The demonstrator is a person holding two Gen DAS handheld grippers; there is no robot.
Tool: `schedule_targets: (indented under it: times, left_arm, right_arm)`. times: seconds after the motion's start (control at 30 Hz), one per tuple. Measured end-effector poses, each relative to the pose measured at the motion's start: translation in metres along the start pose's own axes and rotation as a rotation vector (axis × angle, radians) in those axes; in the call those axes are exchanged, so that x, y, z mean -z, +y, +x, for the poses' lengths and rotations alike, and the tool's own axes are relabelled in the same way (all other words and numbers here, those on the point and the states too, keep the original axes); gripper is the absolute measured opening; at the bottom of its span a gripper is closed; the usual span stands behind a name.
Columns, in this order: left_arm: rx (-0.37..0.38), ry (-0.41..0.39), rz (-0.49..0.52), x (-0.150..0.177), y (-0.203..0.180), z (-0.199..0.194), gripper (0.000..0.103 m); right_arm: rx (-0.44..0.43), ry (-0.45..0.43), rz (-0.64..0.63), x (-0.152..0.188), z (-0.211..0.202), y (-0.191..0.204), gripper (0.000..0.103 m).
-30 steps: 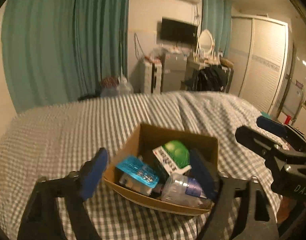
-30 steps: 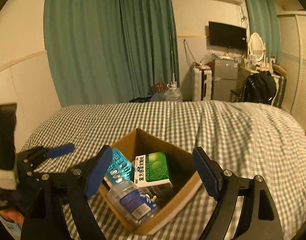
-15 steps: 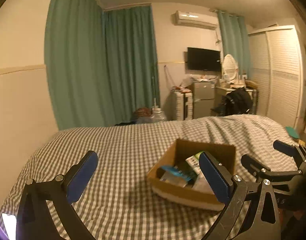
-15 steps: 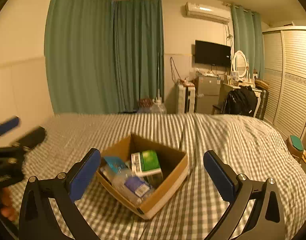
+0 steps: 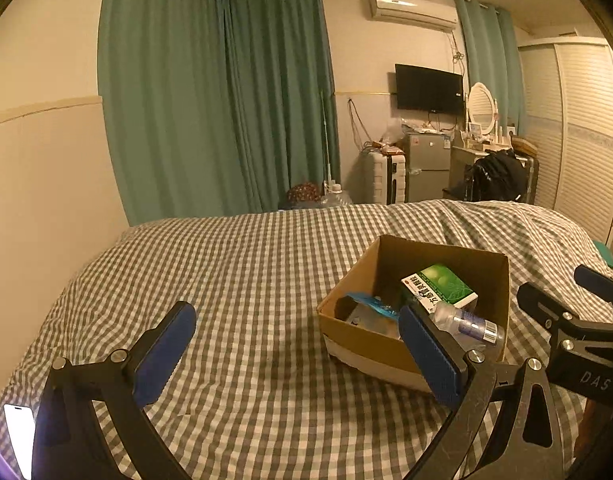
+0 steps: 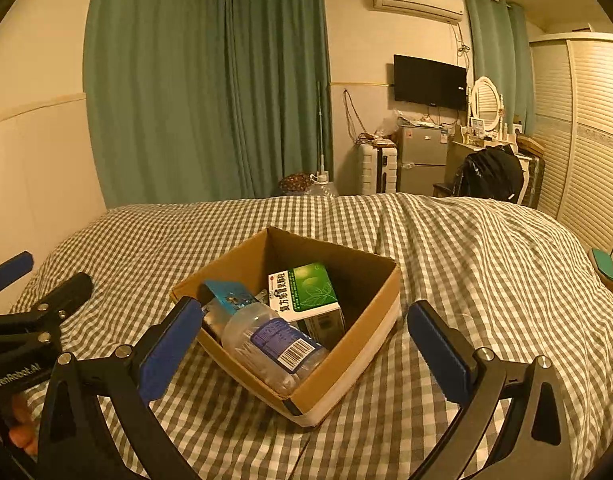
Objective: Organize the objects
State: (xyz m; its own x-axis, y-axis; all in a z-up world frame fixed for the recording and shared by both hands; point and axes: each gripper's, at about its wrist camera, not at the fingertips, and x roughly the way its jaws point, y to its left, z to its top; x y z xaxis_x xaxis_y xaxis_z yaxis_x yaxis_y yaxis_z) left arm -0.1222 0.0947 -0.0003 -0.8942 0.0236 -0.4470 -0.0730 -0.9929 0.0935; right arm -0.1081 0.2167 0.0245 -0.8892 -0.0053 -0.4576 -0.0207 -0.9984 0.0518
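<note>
An open cardboard box (image 6: 370, 320) (image 5: 358, 336) sits on the checked bed. Inside lie a green and white medicine box (image 6: 306, 292) (image 5: 440, 288), a clear plastic jar with a blue label (image 6: 274, 344) (image 5: 466, 322) and a blue blister pack (image 6: 228, 292) (image 5: 370, 304). My left gripper (image 5: 298, 354) is open and empty, held above the bed to the left of the box. My right gripper (image 6: 300, 340) is open and empty, held in front of the box, its fingers to either side of it in view.
The checked bed cover (image 5: 246, 264) spreads to the left and behind the box. A lit phone (image 5: 20, 436) lies at the near left edge. A wall (image 5: 38, 200) runs along the bed's left. Furniture and a wardrobe (image 6: 586, 128) stand beyond the bed.
Both grippers have pulled back and up from the box, which now looks smaller. The left gripper has swung to the left, so the box sits right of its fingers.
</note>
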Motion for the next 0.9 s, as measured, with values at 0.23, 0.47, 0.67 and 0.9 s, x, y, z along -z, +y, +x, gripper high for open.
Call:
schedule_targets:
  times: [0.23,0.47,0.67,0.9]
  left_arm:
    - [-0.008,-0.003,-0.010,-0.0004,0.0022,-0.0016,0.103]
    - [-0.008,0.009,-0.023,0.0005,0.0044,0.0002,0.103]
    - [-0.008,0.009,-0.023,0.0008,0.0033,-0.0004,0.103]
    - [-0.015,-0.007,-0.019,0.0019,0.0017,-0.0019,0.103]
  right_arm:
    - [0.005,-0.009,-0.002,-0.0030,-0.0028,-0.0009,0.103]
    - [0.035,-0.017,-0.005,-0.0014,-0.0036,-0.0033,0.103]
    - [0.031,-0.014,-0.008,-0.0013,-0.0037,-0.0040,0.103]
    - [0.028,-0.008,-0.010,0.0002,-0.0007,-0.0033,0.103]
